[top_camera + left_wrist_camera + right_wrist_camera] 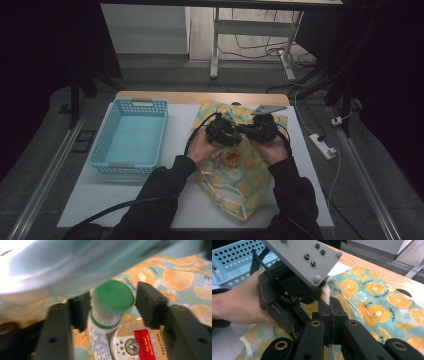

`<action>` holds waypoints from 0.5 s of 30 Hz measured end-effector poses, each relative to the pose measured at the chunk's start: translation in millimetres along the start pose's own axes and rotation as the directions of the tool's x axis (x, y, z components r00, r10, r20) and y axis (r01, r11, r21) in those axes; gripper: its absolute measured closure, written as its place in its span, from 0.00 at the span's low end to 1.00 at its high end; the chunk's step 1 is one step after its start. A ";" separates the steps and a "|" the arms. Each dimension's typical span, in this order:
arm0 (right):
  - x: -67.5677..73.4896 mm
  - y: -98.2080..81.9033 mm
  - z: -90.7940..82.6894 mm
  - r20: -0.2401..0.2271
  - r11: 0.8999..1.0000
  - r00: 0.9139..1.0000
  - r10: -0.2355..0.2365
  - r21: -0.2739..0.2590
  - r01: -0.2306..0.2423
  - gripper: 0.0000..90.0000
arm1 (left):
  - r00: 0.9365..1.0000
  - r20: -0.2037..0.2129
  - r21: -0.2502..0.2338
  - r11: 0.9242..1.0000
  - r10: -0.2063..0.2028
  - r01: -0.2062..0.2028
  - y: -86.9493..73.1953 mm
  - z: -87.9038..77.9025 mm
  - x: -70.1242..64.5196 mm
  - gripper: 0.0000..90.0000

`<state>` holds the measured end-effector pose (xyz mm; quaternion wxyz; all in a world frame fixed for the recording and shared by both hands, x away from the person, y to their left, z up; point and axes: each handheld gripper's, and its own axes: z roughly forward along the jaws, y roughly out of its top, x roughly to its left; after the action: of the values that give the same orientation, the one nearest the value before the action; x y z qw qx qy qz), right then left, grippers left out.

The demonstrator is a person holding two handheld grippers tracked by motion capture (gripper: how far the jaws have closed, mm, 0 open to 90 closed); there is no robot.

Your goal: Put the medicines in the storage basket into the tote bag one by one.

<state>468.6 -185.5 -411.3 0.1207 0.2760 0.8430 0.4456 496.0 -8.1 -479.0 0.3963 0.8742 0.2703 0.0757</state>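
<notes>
Green-capped white plastic bottle (110,307) is sitting between the left gripper (111,305) jaws, inside the orange-slice-print fabric bag (235,185) near the table (310,200) middle. Left jaws are standing about half open; gaps are showing on both sides of the ribbed cap, pads not pressing it. Round tin with red label (135,342) is lying just beside the bottle, on the near side in the left gripper view. Right gripper (331,312) is clamping fully closed on the bag's edge, fabric pinched between its pads, holding the mouth up. Both grippers are sitting close together over the bag. Light blue perforated plastic basket (131,137) is standing to the left, well apart.
</notes>
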 end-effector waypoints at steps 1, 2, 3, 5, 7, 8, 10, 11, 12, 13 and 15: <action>-0.2 0.0 -0.2 0.000 1.000 1.000 0.000 -0.001 0.000 1.00 | 1.000 0.007 -0.004 1.000 0.002 -0.001 0.1 -1.6 -0.4 0.45; -0.2 0.0 -0.4 0.000 1.000 1.000 0.002 -0.003 -0.002 1.00 | 1.000 0.009 -0.004 1.000 0.001 -0.001 0.2 -3.2 -1.2 0.41; -0.3 0.0 -0.5 0.000 1.000 1.000 0.003 -0.004 -0.003 1.00 | 1.000 0.012 -0.003 1.000 0.006 -0.006 0.3 -5.2 -1.7 0.39; -0.1 0.1 -0.7 -0.001 1.000 1.000 0.004 -0.004 -0.004 1.00 | 1.000 0.026 -0.009 1.000 0.001 -0.001 0.3 -9.5 -3.0 0.33; 0.1 0.2 -0.6 -0.002 1.000 1.000 0.004 -0.004 -0.004 1.00 | 0.999 0.037 -0.016 1.000 0.000 0.001 -0.1 -14.3 -3.8 0.29; 0.1 0.2 -0.5 -0.002 1.000 1.000 0.003 -0.003 -0.003 1.00 | 0.999 0.049 -0.016 1.000 -0.008 0.009 -0.1 -16.6 -3.8 0.27; 0.3 0.2 -0.3 -0.001 1.000 1.000 0.002 -0.001 -0.002 1.00 | 0.998 0.068 -0.018 1.000 -0.017 0.019 -0.7 -21.0 -4.4 0.23; 0.3 0.2 -0.2 -0.002 1.000 1.000 0.002 -0.001 -0.002 1.00 | 0.997 0.079 -0.017 1.000 -0.019 0.020 -1.1 -23.4 -4.6 0.22; 0.2 0.2 -0.3 -0.002 1.000 1.000 0.002 -0.001 -0.002 1.00 | 0.996 0.084 -0.014 1.000 -0.021 0.023 -1.4 -25.6 -5.0 0.20; 0.2 0.2 -0.3 -0.002 1.000 1.000 0.002 -0.001 -0.002 1.00 | 0.996 0.082 -0.014 1.000 -0.021 0.022 -1.8 -27.5 -6.0 0.19; 0.3 0.2 -0.3 -0.001 1.000 1.000 0.002 0.000 -0.002 1.00 | 0.995 0.099 -0.015 1.000 -0.020 0.022 -2.7 -31.4 -7.4 0.16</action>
<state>468.3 -185.5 -411.0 0.1199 0.2768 0.8427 0.4460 477.8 9.8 -459.2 0.4170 0.8707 0.2589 0.0305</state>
